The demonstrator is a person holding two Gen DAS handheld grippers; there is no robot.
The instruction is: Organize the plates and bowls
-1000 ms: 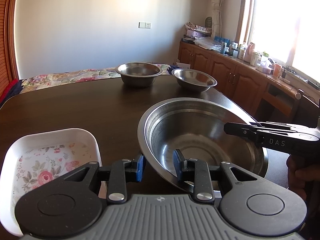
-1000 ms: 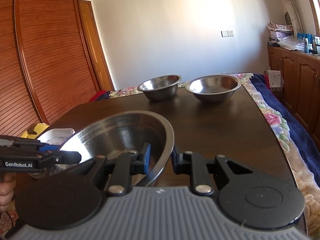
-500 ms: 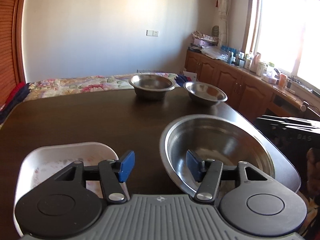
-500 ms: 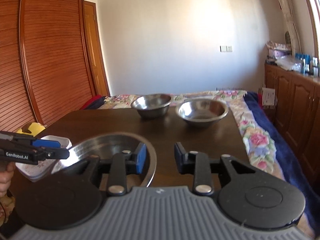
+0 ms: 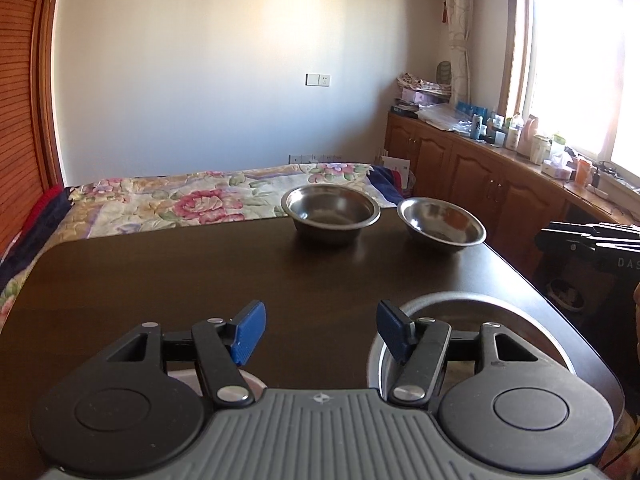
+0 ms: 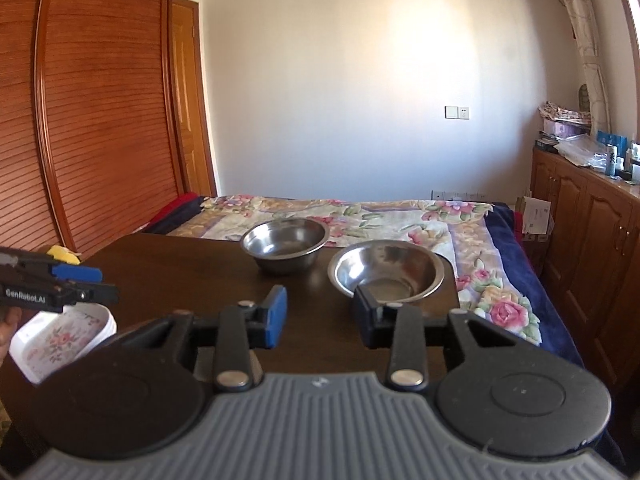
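- Left claw (image 5: 320,332) was released, pads apart, nothing between them, hovering over the near edge of the dark counter (image 5: 160,272).
- Right claw (image 6: 320,316) was released too, gripping nothing, above the counter.
- Large steel bowl (image 5: 500,308) sat at the near right corner, partly hidden behind the left claw's body; visible part looked empty.
- Two smaller steel bowls at the far edge: deep bowl (image 5: 331,213) and shallow bowl (image 5: 442,222) just beside it, apart, both empty. Shallow one was at the far right corner.
- White floral dish (image 6: 60,340) sat at the near left edge, empty, under the left claw.
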